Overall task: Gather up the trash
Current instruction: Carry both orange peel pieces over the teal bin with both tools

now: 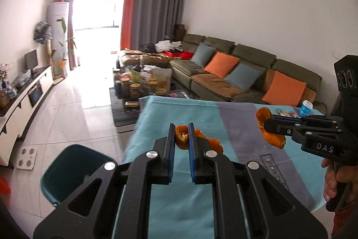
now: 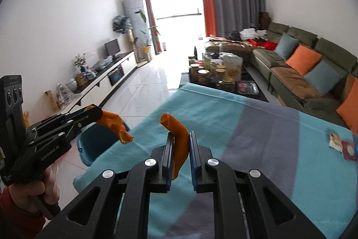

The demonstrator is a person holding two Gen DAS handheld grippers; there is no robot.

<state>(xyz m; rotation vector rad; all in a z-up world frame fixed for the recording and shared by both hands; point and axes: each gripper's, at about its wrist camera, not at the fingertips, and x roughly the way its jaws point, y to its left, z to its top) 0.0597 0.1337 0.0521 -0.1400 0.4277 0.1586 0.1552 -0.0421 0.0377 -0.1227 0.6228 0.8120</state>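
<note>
With each gripper's jaws closed on a strip of orange peel, the left gripper nearer the teal bin than the right gripper, either loosely pinched piece could slip onto the worktop short of the bin.

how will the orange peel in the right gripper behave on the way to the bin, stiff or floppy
Probably semi-floppy: the orange peel curls over above the right gripper and droops below it. It looks thin, so likely light. Pinched at one spot only, it might tear or slip if swung hard toward the teal bin.
</note>
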